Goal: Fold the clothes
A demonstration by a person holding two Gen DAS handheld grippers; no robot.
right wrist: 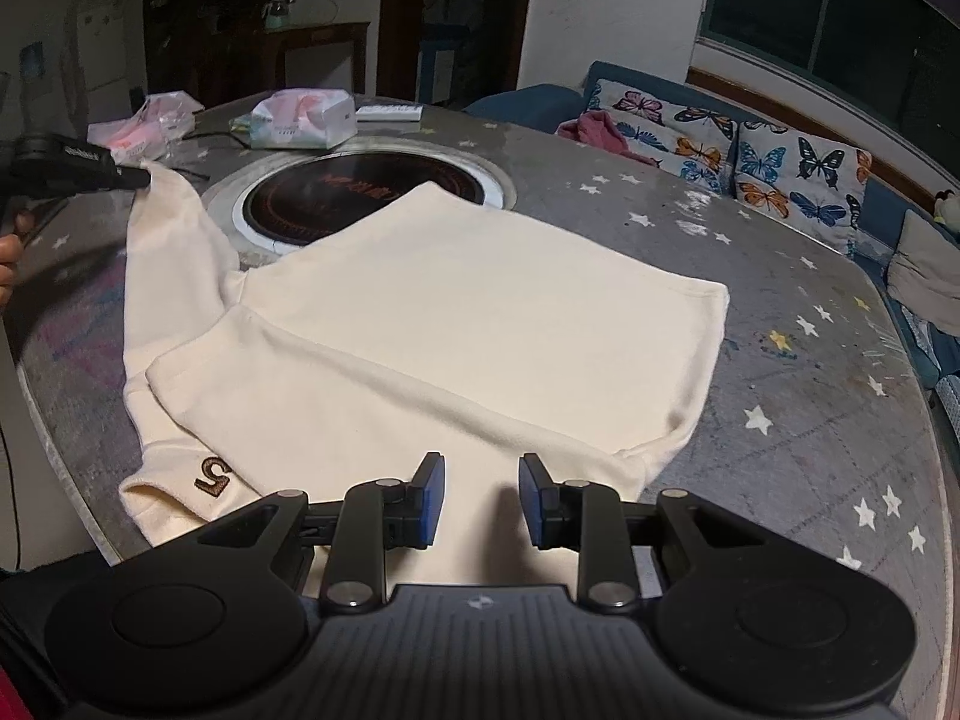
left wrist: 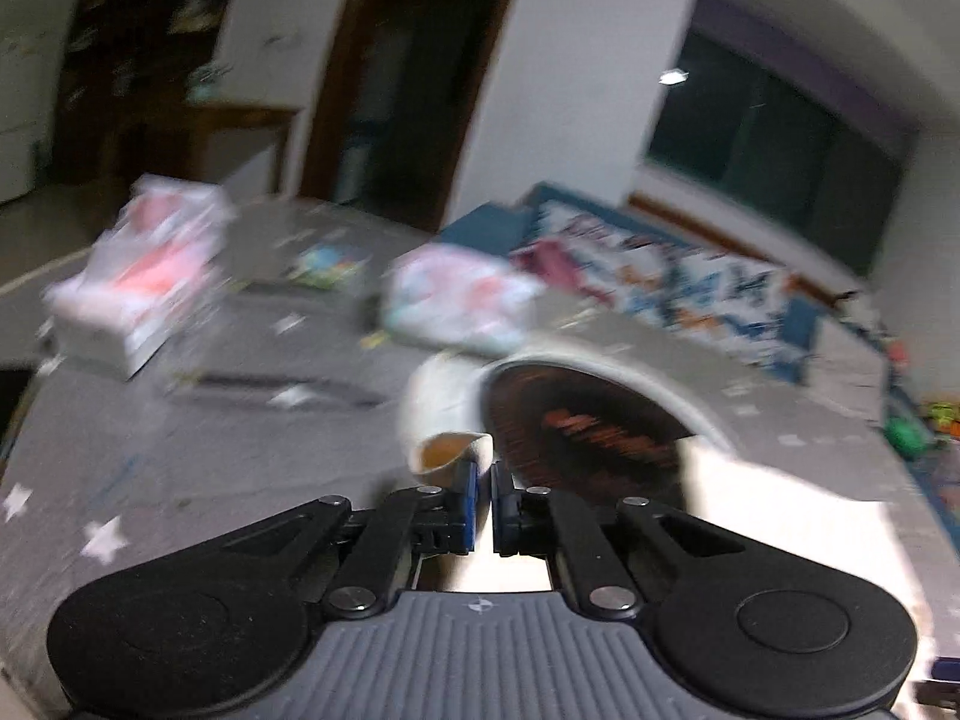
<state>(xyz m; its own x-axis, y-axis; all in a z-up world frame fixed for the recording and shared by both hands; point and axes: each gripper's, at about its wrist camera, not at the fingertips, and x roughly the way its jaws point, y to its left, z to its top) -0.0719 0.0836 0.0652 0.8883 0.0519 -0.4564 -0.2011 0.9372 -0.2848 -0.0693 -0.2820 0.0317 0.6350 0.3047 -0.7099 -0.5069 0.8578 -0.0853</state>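
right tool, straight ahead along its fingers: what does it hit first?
Likely the cream garment on the table: the right tool stands open over the near hem, angled down, with cloth filling the gap between its fingers. Depth unclear; I cannot tell if it touches.

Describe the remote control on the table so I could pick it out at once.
Start at the round grey star-printed table and its dark circular cooktop. Beyond the cooktop, at the far edge, lies the white remote control, right of a tissue pack. It alone is flat, slim and hard-edged; its neighbours are soft plastic packs.

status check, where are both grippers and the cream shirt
Left gripper shut on sleeve end of cream knit shirt. Right gripper open above the near hem. Shirt overlaps the round black cooktop.
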